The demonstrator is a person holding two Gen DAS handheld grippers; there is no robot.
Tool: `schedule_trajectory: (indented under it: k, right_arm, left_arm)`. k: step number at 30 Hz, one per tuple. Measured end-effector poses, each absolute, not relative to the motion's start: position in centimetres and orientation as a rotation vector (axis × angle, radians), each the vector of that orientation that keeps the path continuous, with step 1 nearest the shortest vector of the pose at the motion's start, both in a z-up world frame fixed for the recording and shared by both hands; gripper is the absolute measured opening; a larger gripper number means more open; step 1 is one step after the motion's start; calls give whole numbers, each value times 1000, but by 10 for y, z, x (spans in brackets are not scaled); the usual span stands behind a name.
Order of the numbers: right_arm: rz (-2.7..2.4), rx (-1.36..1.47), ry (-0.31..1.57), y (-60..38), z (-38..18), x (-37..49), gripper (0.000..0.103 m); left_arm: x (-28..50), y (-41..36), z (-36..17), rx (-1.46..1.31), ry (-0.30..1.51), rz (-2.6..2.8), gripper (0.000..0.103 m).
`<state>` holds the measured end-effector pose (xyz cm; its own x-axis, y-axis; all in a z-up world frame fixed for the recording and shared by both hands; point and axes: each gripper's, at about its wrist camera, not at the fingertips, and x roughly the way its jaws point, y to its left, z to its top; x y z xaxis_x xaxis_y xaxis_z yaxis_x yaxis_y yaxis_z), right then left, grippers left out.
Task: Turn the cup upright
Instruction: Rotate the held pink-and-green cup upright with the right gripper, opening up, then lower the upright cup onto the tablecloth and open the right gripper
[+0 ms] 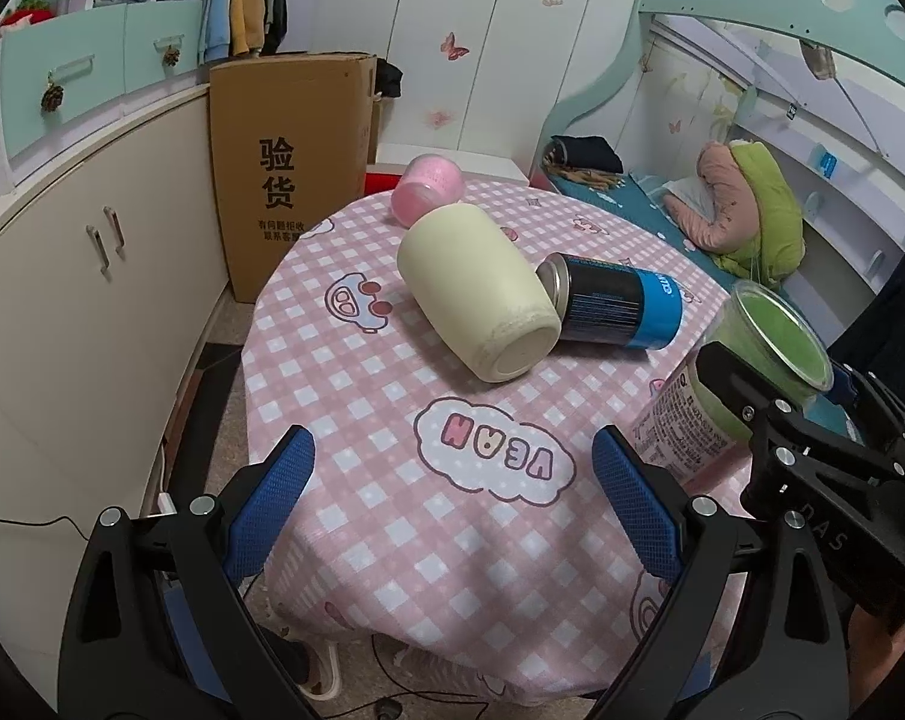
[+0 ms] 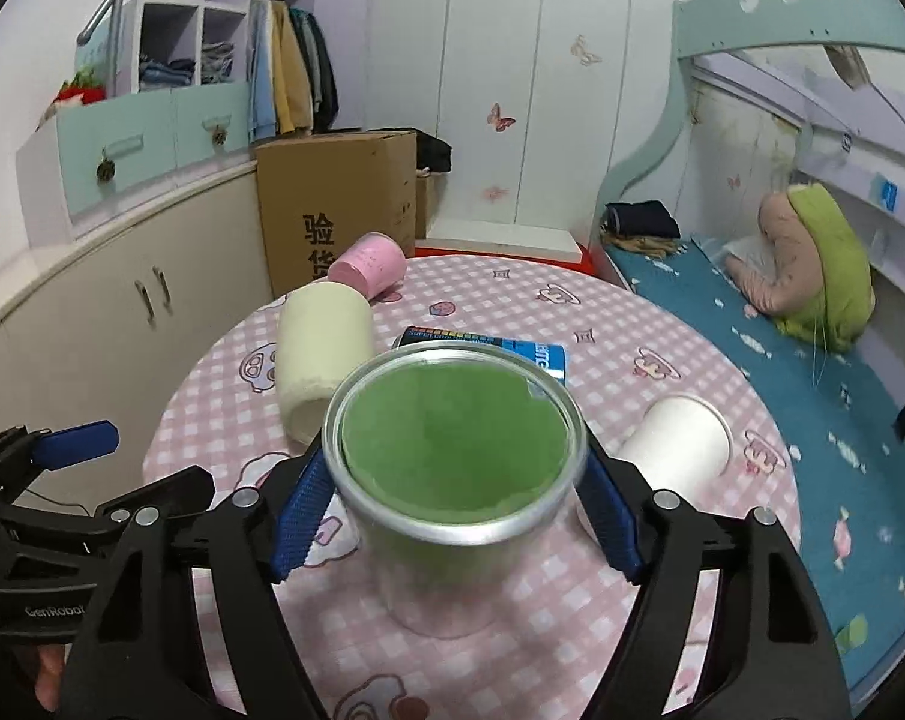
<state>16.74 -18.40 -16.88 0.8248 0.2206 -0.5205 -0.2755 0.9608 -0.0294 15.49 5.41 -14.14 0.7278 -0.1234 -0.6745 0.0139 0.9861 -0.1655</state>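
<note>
The right gripper point(image 2: 455, 516) clamps the green cup point(image 2: 452, 450), mouth up, over the table point(image 2: 662, 324). The left gripper point(image 1: 452, 480) hangs wide, holding nothing.

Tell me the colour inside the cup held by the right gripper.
Green inside the clear plastic cup, held in the right gripper; the right wrist view shows it best.

Pink-and-white checked tablecloth point(image 1: 452, 540), cream cup point(image 1: 476, 294), green-lined clear cup point(image 2: 452, 450) (blue-black can point(image 1: 614, 309) behind)
</note>
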Motion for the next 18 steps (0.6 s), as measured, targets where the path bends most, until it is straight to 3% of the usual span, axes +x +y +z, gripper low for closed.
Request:
schedule_trajectory:
  k: [3,18]
  right_arm:
    - [254,-91,525,-188,-164,160,86]
    - [258,8,373,-228,-105,69,95]
  left_arm:
    - [149,53,-136,-153,742,-72,94]
    - [74,32,-68,-80,535,-75,94]
